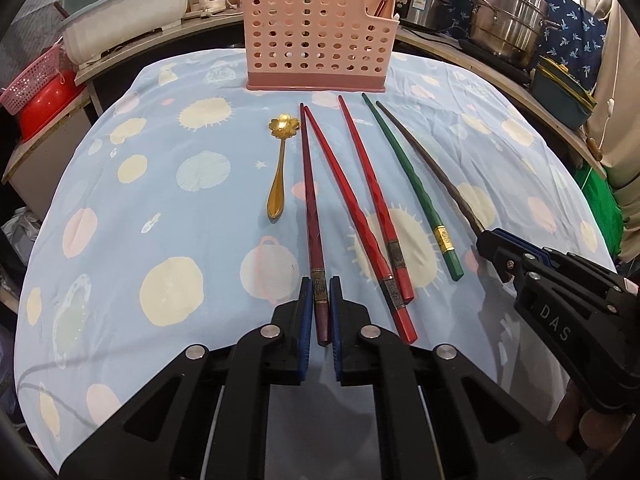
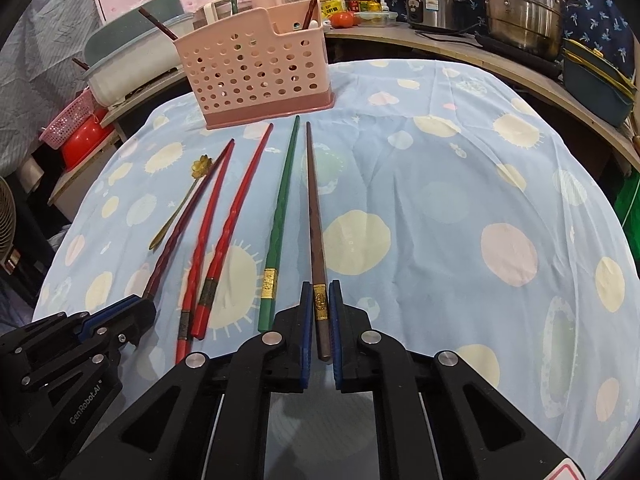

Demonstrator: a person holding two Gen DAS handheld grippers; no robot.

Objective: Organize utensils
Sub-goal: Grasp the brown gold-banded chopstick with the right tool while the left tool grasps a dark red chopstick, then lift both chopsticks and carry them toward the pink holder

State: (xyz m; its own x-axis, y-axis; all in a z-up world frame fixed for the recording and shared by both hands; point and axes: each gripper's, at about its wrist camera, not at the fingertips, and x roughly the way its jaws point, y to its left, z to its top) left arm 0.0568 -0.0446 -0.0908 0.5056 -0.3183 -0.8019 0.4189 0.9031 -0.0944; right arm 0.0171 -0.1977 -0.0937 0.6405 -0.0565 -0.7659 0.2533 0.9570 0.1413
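A pink perforated utensil holder stands at the far side of the blue cloth and holds a few chopsticks. In front of it lie a gold flower spoon, a maroon chopstick, two red chopsticks, a green chopstick and a brown chopstick. My left gripper is shut on the maroon chopstick's thick end. My right gripper is shut on the brown chopstick's thick end; it also shows in the left wrist view.
A blue patterned cloth covers the table. Behind it a shelf carries steel pots, a rice cooker, bottles and a basin. A red bowl and pink basket sit at the left.
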